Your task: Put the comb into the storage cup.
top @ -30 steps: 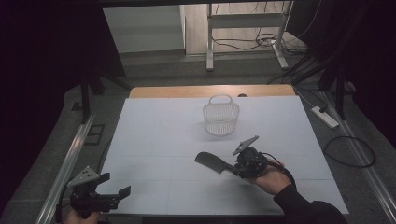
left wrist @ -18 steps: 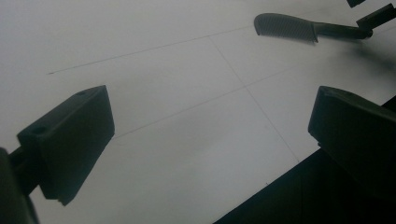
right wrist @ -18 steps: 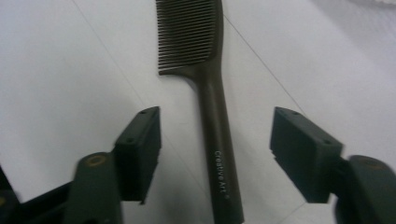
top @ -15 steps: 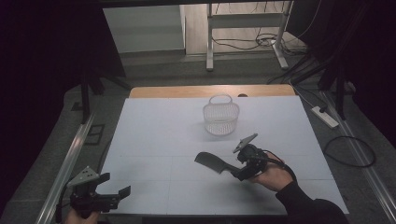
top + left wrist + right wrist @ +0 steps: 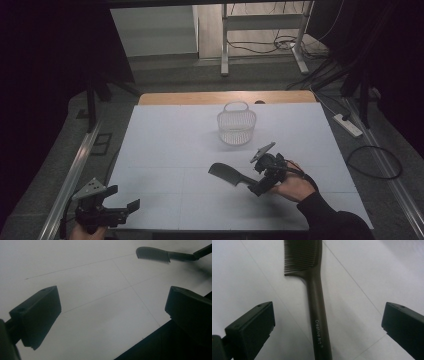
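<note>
Right gripper (image 5: 252, 186) just opened wide – jaws well apart either side of the comb (image 5: 317, 315), gripping nothing. Comb flat on the white table (image 5: 165, 145), near the basket (image 5: 236, 126). Left gripper (image 5: 122, 210) open too – empty, at the table's near left corner.

Dark comb (image 5: 315, 302) flat on white table, handle toward tongs.

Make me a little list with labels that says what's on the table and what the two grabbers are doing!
table: white top, wooden strip at the far edge
comb: dark comb lying flat, handle toward the right gripper; handle reads CreativeArt
basket: white wire basket, upright, beyond the comb, apart from it
right gripper: jaws have just been opening; wide apart now, the comb's handle between them, pads not touching it
left gripper: open, nothing between its jaws, at the near left corner of the table
</note>
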{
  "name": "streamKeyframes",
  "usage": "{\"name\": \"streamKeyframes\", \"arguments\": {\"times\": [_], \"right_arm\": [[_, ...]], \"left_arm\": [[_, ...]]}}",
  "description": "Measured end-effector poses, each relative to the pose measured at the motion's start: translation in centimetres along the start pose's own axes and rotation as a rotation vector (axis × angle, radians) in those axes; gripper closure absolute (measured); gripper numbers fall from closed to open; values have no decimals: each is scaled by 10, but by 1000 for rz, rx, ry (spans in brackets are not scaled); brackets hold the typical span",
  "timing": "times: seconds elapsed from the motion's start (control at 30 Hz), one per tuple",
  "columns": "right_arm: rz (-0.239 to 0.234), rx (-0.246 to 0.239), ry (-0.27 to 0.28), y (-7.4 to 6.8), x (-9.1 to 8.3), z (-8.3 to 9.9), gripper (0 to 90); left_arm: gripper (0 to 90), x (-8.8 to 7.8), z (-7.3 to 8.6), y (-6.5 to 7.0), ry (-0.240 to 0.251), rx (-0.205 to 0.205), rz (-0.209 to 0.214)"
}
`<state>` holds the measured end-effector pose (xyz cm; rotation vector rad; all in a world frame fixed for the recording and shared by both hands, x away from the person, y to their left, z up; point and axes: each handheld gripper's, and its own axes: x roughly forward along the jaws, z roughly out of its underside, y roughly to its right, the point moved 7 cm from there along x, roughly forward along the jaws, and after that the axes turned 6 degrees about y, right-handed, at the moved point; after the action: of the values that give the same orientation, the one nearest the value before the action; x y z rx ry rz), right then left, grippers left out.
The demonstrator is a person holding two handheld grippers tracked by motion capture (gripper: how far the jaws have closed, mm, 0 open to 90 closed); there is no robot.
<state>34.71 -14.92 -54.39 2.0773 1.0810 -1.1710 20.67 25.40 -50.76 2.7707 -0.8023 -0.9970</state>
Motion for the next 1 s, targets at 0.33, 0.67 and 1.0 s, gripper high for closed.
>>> {"name": "streamKeyframes", "arguments": {"times": [0.33,0.67,1.0], "right_arm": [[-10,-25,-59,-3,18,12,0],[-34,-26,-107,-5,30,20,0],[-22,0,-127,-6,29,20,1]], "left_arm": [[11,0,0,0,0,-1,2],[11,0,0,0,-2,-3,3],[11,0,0,-1,-3,-5,6]]}}
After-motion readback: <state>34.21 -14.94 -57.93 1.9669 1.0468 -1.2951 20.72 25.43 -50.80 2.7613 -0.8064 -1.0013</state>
